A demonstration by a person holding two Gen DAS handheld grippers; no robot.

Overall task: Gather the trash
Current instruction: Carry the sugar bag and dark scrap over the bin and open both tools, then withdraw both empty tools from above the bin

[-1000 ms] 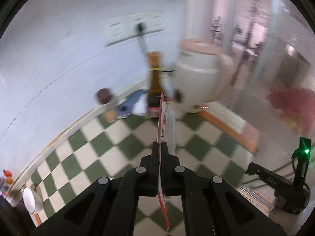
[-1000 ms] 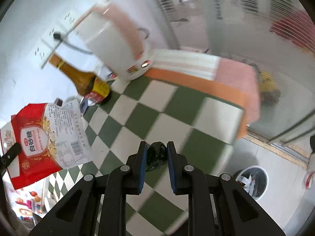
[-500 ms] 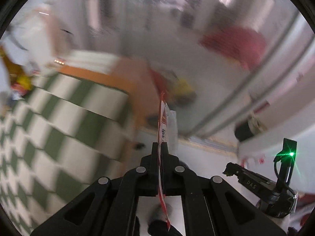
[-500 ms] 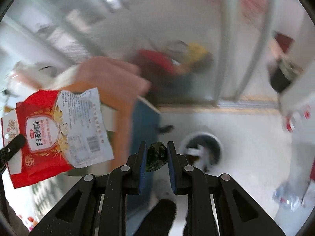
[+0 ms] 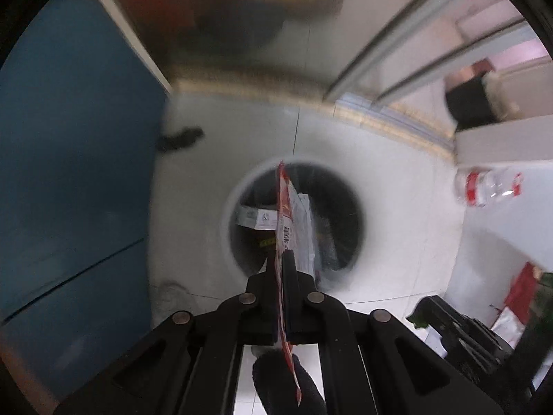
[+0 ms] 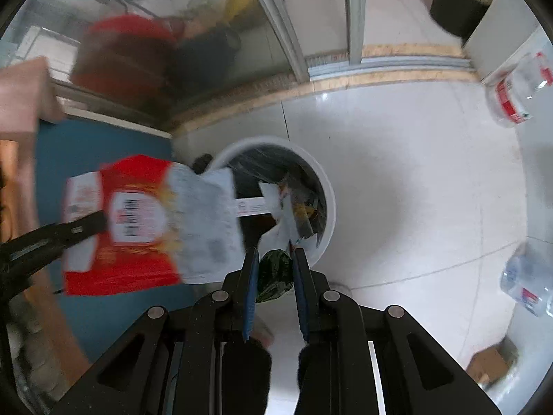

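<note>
Hanging over one bin (image 6: 326, 193): one red packet (image 6: 138, 221), one green wad (image 6: 274, 275)

Both wrist cameras look steeply down along their own fingers at a pale tiled floor. The left view sits almost directly above the white bin (image 5: 228, 207), with a blue panel (image 5: 69, 173) at its left. The right view looks from farther right, and both share the bin, the panel and a plastic bottle (image 6: 515, 93) at far right.

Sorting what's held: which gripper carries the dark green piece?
The right gripper: a crumpled dark green scrap. The left gripper pinches the red-and-white bag.
</note>
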